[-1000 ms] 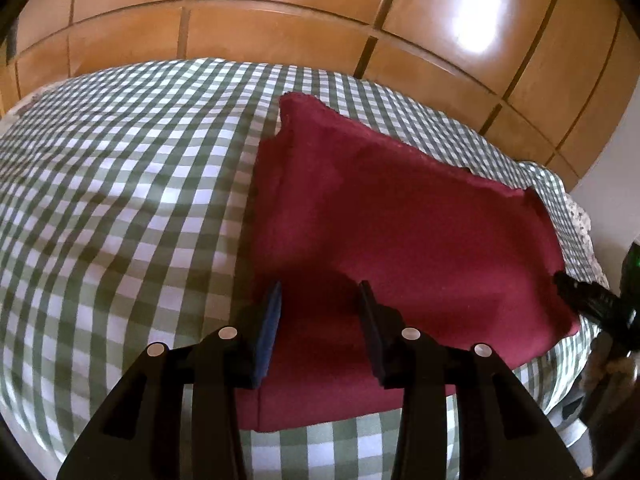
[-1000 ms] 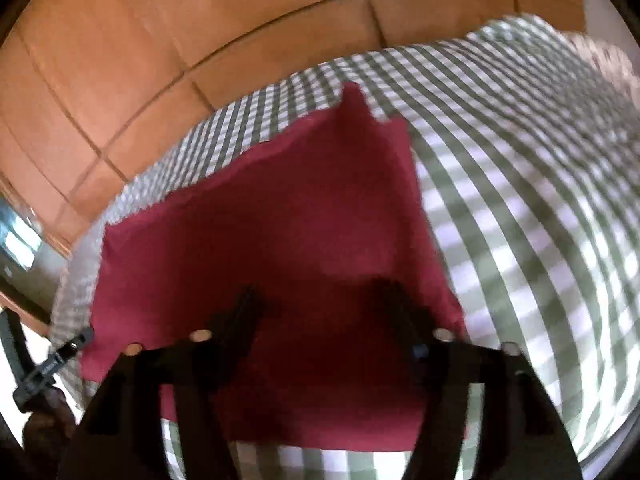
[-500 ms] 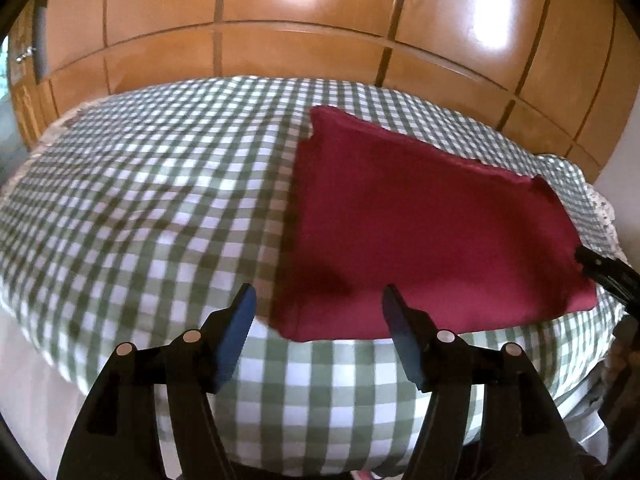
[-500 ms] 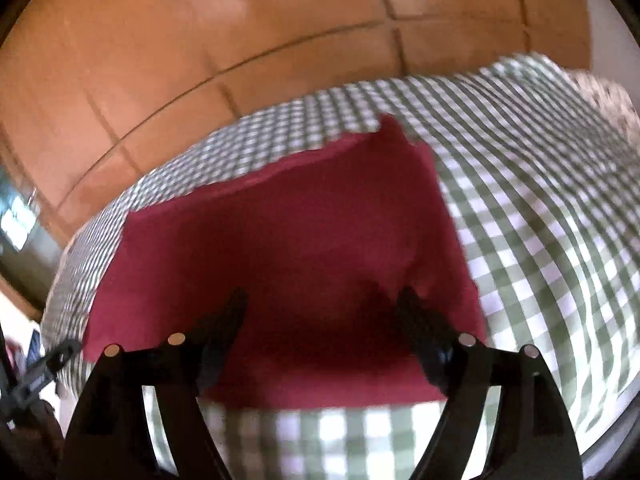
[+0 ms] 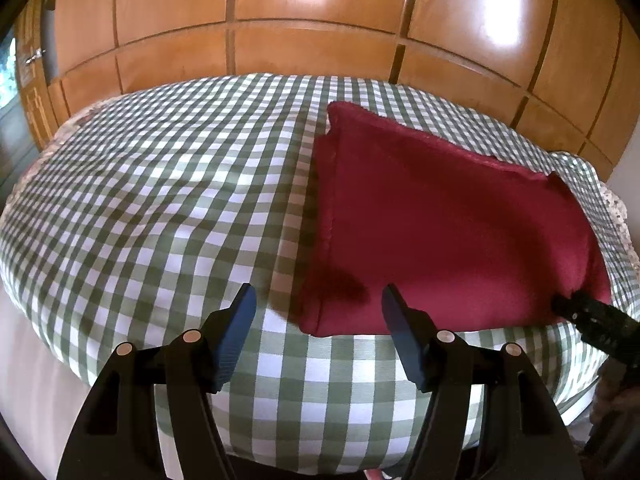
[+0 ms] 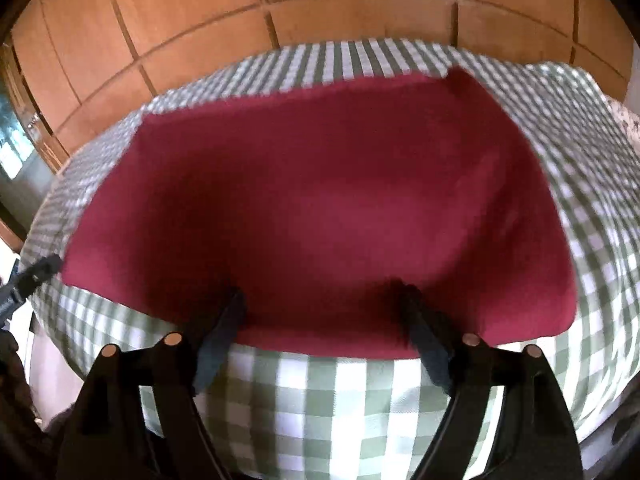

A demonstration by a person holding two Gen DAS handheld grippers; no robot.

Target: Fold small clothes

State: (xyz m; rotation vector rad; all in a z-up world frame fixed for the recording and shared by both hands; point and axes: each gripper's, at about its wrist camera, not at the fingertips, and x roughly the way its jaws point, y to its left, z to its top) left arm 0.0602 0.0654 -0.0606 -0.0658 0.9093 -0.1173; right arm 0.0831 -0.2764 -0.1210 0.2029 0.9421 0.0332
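Item: red cloth [image 5: 452, 236], 1 pc, lying flat w/ doubled side edge on the green-check cover [image 5: 160, 200], toward its right half and near front edge; judged already folded at least once, set down so next fold has a square start. Left gripper [image 5: 316, 308]: jaws apart, just been opening, nothing between pads; hangs above cloth's near-left corner, prob. so that corner stays in reach. Right gripper [image 6: 320, 308]: jaws wide apart, just been opening; tips sit over cloth's near hem, view blurred, no pinch seen, so judged released. Wood-panel wardrobe [image 5: 320, 20] behind. Both tools at near edge: judged poised for near-to-far fold.
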